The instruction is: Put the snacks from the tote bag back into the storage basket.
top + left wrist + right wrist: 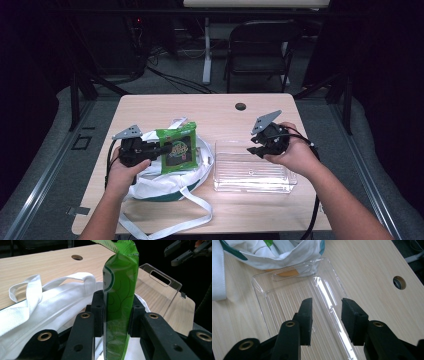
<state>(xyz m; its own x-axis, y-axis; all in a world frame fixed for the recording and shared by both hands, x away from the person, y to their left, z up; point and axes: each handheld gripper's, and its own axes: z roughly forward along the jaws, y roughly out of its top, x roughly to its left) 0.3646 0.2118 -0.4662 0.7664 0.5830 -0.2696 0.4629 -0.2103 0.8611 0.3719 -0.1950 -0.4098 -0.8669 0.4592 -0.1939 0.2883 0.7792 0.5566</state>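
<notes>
A green snack packet (176, 147) hangs above the white cloth bag (170, 177) on the table's left side, with my left gripper (159, 148) shut on it. In the left gripper view the packet (119, 302) stands upright, pinched between the two black pads (98, 312). A clear plastic tray (252, 174) lies to the right of the bag. My right gripper (255, 148) hovers over the tray's far edge, open with nothing between its fingers; the right gripper view has the tray (294, 302) below the gripper (326, 317).
The bag's long white straps (165, 225) trail toward the table's front edge. A round cable hole (240, 106) sits in the tabletop at the back. A folding chair (260, 50) and a white table leg (206, 50) stand beyond the table.
</notes>
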